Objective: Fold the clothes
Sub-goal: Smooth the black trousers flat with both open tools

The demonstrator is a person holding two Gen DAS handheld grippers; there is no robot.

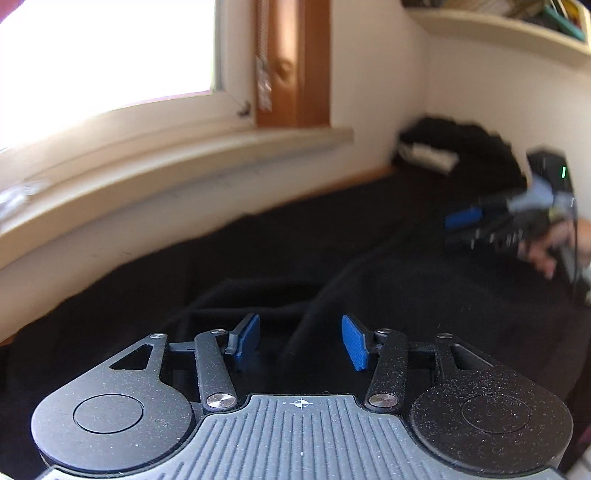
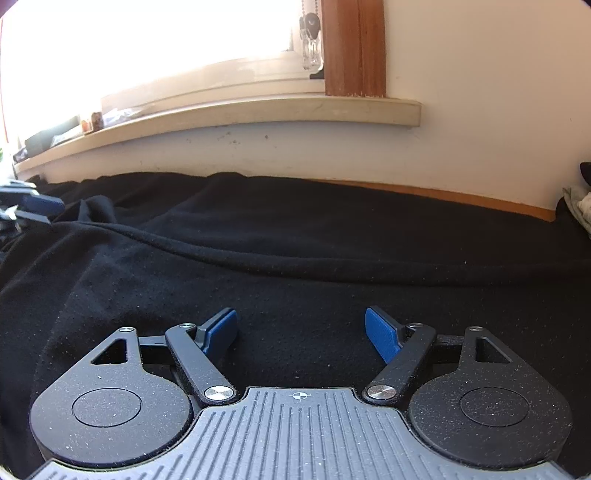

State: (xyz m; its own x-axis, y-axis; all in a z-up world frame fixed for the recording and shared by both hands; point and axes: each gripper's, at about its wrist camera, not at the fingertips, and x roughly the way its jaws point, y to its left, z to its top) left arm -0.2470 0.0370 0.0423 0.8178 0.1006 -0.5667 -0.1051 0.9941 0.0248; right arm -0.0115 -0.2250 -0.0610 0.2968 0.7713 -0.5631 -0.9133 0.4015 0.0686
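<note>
A black garment (image 2: 184, 266) lies spread on a black-covered surface; its rolled hem (image 2: 258, 258) runs across the right wrist view. In the left wrist view the same garment (image 1: 406, 288) shows folds and a dark hem line. My left gripper (image 1: 301, 341) is open and empty, low over the cloth. My right gripper (image 2: 301, 334) is open and empty, just above the garment. The right gripper also shows in the left wrist view (image 1: 469, 225), blurred, held by a hand. The left gripper's blue tip shows at the left edge of the right wrist view (image 2: 33, 206).
A wall with a window sill (image 2: 258, 114) runs along the far side, with small items on it at left. A pile of dark clothes (image 1: 461, 147) with a white item sits in the far corner. A shelf (image 1: 517, 29) hangs above it.
</note>
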